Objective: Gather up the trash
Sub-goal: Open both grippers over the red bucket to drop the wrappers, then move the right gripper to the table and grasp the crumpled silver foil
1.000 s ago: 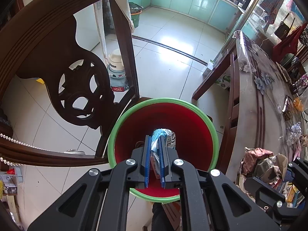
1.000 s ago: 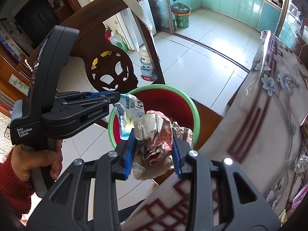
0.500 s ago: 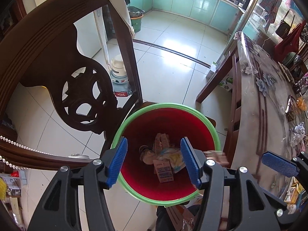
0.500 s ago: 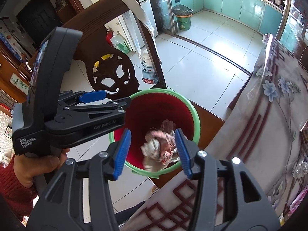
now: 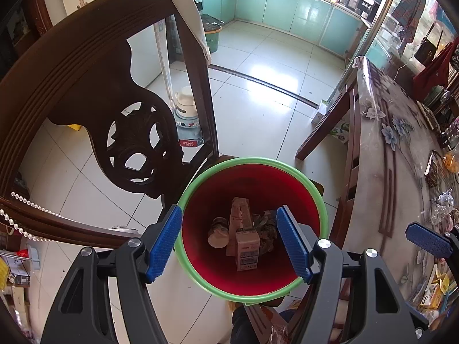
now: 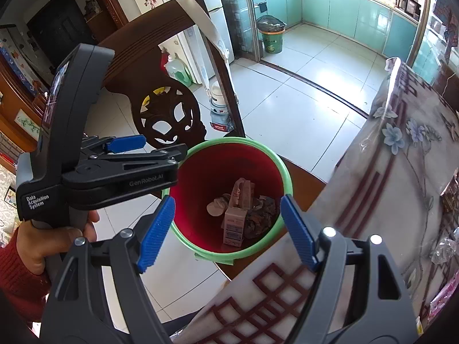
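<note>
A: What is seen under the left gripper (image 5: pixel 229 243)?

B: A red bin (image 5: pixel 252 275) with a green rim is seen right below it. The bin is set on a dark wooden chair (image 5: pixel 94 86), just beside the table (image 5: pixel 381 177).

A: Is anything held by that gripper?

B: No. Its 2 blue pads (image 5: pixel 163 246) are spread apart, and nothing is pressed between them. The jaws have just been opened.

A: And the right gripper (image 6: pixel 226 229)?

B: It is pointed down at the same bin (image 6: pixel 212 172). Its jaws have just been opened too, and its 2 pads (image 6: pixel 156 230) are held wide with nothing gripped.

A: Where is the trash?

B: It is found at the bottom of the bin. A small pink carton (image 5: pixel 247 246) is stood near the middle. A tall brown paper piece (image 5: pixel 239 215) is leaned behind it. A round pale cup (image 5: pixel 218 235) is laid on the left, and a dark crumpled wad (image 5: pixel 266 229) is laid on the right, touching the carton.

A: Is a person seen?

B: A hand (image 6: pixel 54 240) in a red sleeve (image 6: pixel 17 281) is seen around the handle of the left gripper. More clutter (image 5: pixel 441 215) is left on the table.
</note>
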Demonstrator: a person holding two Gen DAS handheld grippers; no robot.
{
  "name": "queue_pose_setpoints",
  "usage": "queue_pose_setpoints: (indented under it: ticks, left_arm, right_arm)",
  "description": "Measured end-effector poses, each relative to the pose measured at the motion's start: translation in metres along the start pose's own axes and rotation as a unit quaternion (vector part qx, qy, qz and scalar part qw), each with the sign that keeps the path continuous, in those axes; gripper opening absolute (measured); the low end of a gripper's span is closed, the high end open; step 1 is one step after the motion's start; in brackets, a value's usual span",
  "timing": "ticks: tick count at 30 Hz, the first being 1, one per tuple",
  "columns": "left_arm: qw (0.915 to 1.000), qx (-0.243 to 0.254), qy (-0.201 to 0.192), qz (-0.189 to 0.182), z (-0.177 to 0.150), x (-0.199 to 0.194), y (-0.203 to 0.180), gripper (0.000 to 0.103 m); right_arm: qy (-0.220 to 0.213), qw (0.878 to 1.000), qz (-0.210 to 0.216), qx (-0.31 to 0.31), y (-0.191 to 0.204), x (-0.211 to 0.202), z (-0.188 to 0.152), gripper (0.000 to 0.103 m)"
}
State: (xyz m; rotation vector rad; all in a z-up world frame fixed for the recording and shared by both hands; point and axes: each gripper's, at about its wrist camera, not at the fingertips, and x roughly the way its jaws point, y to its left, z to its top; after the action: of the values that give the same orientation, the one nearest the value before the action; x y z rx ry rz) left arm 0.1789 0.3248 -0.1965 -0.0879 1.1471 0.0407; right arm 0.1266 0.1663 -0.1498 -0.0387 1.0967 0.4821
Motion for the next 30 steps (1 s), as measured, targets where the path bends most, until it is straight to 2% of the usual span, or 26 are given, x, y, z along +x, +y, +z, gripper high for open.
queue_pose_setpoints:
  ticks: [3, 8, 13, 17, 21, 25, 30]
  left_arm:
    - [1.0000, 0.001, -0.004, 0.000, -0.001, -0.005, -0.003, 0.067]
    - [0.9999, 0.013, -0.011, 0.002, -0.007, -0.014, -0.016, 0.067]
    - [0.9991, 0.039, -0.017, -0.005, -0.017, -0.026, -0.042, 0.067]
    - [0.9986, 0.048, -0.017, -0.011, -0.028, -0.035, -0.068, 0.067]
    - [0.9984, 0.052, -0.013, -0.016, -0.042, -0.041, -0.106, 0.067]
    - [0.9976, 0.059, -0.006, -0.035, -0.059, -0.046, -0.153, 0.067]
    - [0.9957, 0.073, 0.000, -0.057, -0.083, -0.051, -0.214, 0.067]
  right_arm:
    - [-0.007, 1.000, -0.008, 0.002, -0.004, -0.009, -0.006, 0.085]
    - [-0.025, 0.999, -0.017, 0.024, -0.026, -0.035, -0.023, 0.088]
    - [-0.056, 0.993, -0.015, 0.099, -0.076, -0.077, -0.051, 0.088]
    - [-0.074, 0.984, -0.053, 0.153, -0.125, -0.111, -0.081, 0.088]
    - [-0.085, 0.967, -0.101, 0.216, -0.188, -0.139, -0.118, 0.089]
    - [-0.085, 0.943, -0.149, 0.286, -0.259, -0.170, -0.167, 0.091]
    - [-0.071, 0.917, -0.190, 0.344, -0.334, -0.197, -0.229, 0.091]
